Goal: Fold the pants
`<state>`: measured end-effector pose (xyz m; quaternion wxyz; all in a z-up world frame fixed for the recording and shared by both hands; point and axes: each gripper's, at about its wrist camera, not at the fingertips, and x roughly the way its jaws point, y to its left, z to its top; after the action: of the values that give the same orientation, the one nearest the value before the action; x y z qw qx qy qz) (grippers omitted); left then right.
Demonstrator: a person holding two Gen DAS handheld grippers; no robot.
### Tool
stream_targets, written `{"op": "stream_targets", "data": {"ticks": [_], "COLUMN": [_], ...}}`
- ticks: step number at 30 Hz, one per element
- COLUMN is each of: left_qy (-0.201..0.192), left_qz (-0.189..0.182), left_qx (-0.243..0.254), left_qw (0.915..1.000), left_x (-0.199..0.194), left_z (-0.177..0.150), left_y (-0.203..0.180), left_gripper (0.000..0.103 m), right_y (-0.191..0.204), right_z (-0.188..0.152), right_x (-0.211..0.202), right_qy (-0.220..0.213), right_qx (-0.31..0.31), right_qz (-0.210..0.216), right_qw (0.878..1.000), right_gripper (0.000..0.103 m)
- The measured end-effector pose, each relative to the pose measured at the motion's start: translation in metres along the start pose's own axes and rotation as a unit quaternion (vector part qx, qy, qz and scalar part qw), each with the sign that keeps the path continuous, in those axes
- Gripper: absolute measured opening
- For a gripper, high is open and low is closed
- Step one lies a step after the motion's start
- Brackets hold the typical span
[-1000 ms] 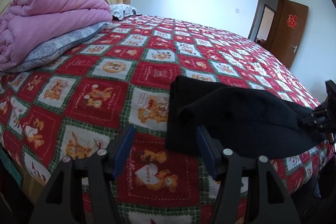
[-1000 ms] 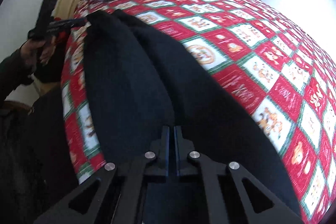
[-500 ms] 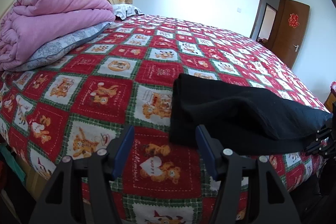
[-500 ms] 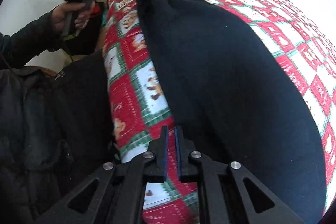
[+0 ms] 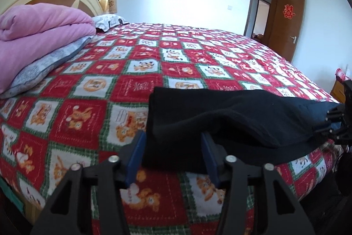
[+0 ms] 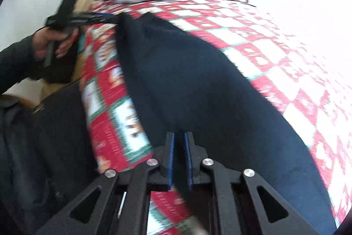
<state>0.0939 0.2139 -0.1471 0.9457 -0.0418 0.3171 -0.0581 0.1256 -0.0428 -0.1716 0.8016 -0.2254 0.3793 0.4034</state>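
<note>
The black pants (image 5: 231,116) lie folded lengthwise near the front edge of the bed; they also show in the right wrist view (image 6: 198,85). My left gripper (image 5: 172,148) is open, its blue pads (image 5: 135,153) on either side of the pants' near left end. My right gripper (image 6: 178,147) is nearly closed with a narrow gap, at the pants' other end; the view is blurred and I cannot tell if cloth sits between its pads. The right gripper shows at the right edge of the left wrist view (image 5: 336,122), touching the pants.
The bed has a red, white and green patterned cover (image 5: 176,54). A folded pink quilt (image 5: 37,36) on a grey pillow lies at the headboard. A brown door (image 5: 288,21) stands open at the far right. The person's dark jacket (image 6: 33,147) is beside the bed.
My left gripper has moved forward so its pads now flank the pants' end. My right gripper's view has swung back over the pants, with motion blur.
</note>
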Motion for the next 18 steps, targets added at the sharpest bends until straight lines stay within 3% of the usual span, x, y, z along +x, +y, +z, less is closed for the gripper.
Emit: {"op": "stream_targets", "data": {"ticks": [1,3,6,8,13,18], "left_qy": [-0.003,-0.010,-0.012,-0.009,-0.016,-0.041], "left_qz": [-0.002,-0.006,-0.007,-0.013,-0.018,-0.004], "left_qx": [0.003,0.014,0.033,0.034,0.030,0.042], "left_qw": [1.0000,0.9998,0.9994,0.9993,0.9993,0.9983], "left_x": [0.001,0.002,0.003,0.004,0.002,-0.001], "left_z": [0.000,0.000,-0.002,-0.004,-0.006,-0.002], "left_y": [0.000,-0.002,-0.005,-0.005,-0.001,0.004], "left_gripper": [0.049,0.048,0.037,0.020,0.011,0.009], "right_y": [-0.005,-0.011,-0.012,-0.013,-0.009,-0.009], "right_z": [0.000,-0.002,-0.006,-0.008,-0.013,-0.011], "right_x": [0.000,0.000,-0.002,0.002,0.016,0.014], "right_qy": [0.000,0.005,0.007,0.025,0.050,0.040], "right_qx": [0.012,0.019,0.006,-0.001,-0.021,-0.017], "right_qz": [-0.010,-0.022,-0.052,-0.066,-0.080,-0.076], "right_qw": [1.000,1.000,0.999,0.998,0.995,0.996], "right_gripper": [0.023,0.045,0.047,0.047,0.046,0.006]}}
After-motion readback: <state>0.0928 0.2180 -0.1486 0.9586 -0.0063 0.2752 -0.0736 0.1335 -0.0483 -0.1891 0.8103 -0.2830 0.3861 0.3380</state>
